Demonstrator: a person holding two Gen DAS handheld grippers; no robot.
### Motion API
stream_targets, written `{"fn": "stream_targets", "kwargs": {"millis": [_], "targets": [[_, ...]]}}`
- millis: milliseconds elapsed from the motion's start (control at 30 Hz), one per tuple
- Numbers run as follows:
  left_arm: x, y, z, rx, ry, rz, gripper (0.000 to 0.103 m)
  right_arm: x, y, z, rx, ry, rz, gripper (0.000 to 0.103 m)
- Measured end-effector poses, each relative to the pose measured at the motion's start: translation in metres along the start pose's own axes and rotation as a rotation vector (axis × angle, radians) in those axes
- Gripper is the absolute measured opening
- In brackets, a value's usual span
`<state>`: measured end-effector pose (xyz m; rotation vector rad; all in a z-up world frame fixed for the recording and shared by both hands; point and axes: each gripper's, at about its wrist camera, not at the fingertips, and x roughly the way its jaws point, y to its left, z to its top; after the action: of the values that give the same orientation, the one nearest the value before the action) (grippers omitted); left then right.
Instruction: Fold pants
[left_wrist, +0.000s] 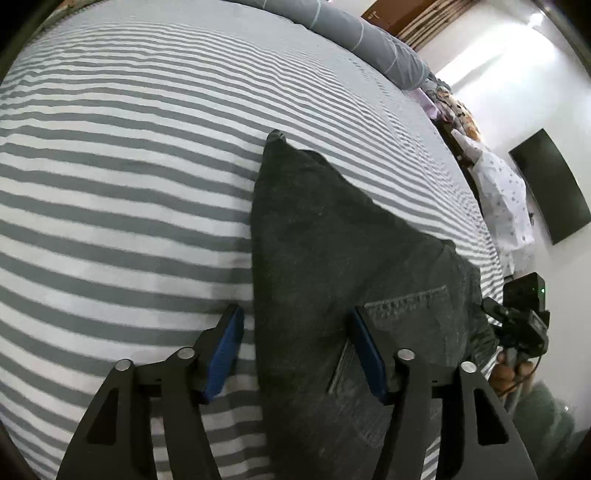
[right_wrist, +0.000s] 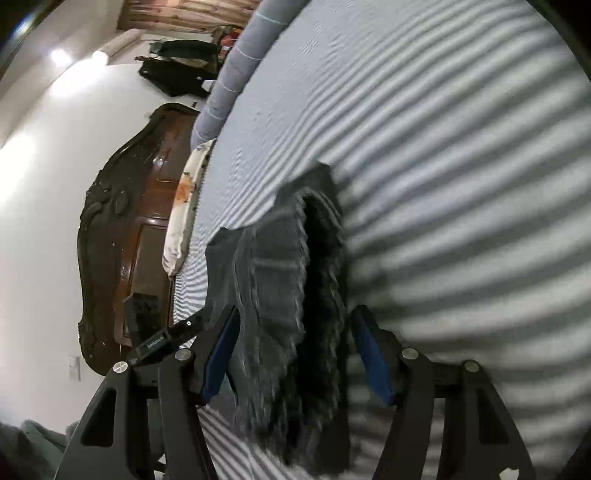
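Left wrist view: dark pants lay folded on the striped bed; left gripper jaws gaped over them. Right gripper jaws likewise parted, pants between, ungripped.

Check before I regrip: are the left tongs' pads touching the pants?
Cannot tell: in the left wrist view the left tongs stand open around the pants, but neither contact nor gap shows plainly.
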<state>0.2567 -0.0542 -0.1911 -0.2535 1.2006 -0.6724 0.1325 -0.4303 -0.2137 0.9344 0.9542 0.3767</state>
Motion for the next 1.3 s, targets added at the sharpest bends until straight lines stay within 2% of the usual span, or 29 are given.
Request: {"fn": "stream_targets", "kwargs": {"millis": [67,133,200,233,267,333,367,433,500,633,833,1067,1300], "targets": [[0.004,-0.006,0.003,0.017,-0.004,0.003,0.073,0.007,0.008,0.002,-0.029,0.015,-0.019,0.063],[0.009,-0.016,0.004,0.054,-0.014,0.036,0.077,0.008,0.014,-0.001,-0.037,0.030,-0.034,0.060],[0.009,-0.024,0.002,0.066,-0.022,0.063,0.077,0.009,0.013,-0.005,0.002,0.047,-0.032,0.039],[0.009,-0.026,0.002,0.068,-0.019,0.063,0.074,0.009,0.012,-0.008,0.017,0.048,-0.029,0.037],[0.009,-0.028,0.000,0.076,-0.018,0.065,0.069,0.009,0.014,-0.012,0.026,0.037,-0.033,0.035],[0.007,-0.030,-0.002,0.071,-0.010,0.071,0.043,0.009,0.020,-0.014,0.029,0.023,-0.051,0.031],[0.005,-0.029,-0.002,0.055,-0.013,0.077,0.040,0.008,0.025,-0.016,0.030,0.016,-0.058,0.028],[0.003,-0.027,-0.001,0.024,-0.025,0.084,0.022,0.006,0.041,-0.017,0.023,0.001,-0.071,0.027],[-0.007,-0.024,0.000,-0.011,-0.044,0.048,0.013,0.004,0.056,-0.016,0.001,-0.005,-0.086,0.026],[-0.026,-0.036,0.002,0.008,-0.092,0.013,0.011,-0.001,0.087,-0.013,-0.038,-0.001,-0.120,0.025],[-0.064,-0.036,0.017,-0.001,-0.172,-0.030,0.011,0.006,0.118,0.001,-0.055,0.001,-0.099,0.024],[-0.102,0.003,0.052,-0.024,-0.234,0.048,0.011,0.061,0.150,0.032,-0.070,0.045,-0.048,0.024],[-0.099,0.061,0.079,-0.058,-0.214,0.176,0.011,0.138,0.160,0.061,-0.129,0.106,-0.133,0.024]]}}
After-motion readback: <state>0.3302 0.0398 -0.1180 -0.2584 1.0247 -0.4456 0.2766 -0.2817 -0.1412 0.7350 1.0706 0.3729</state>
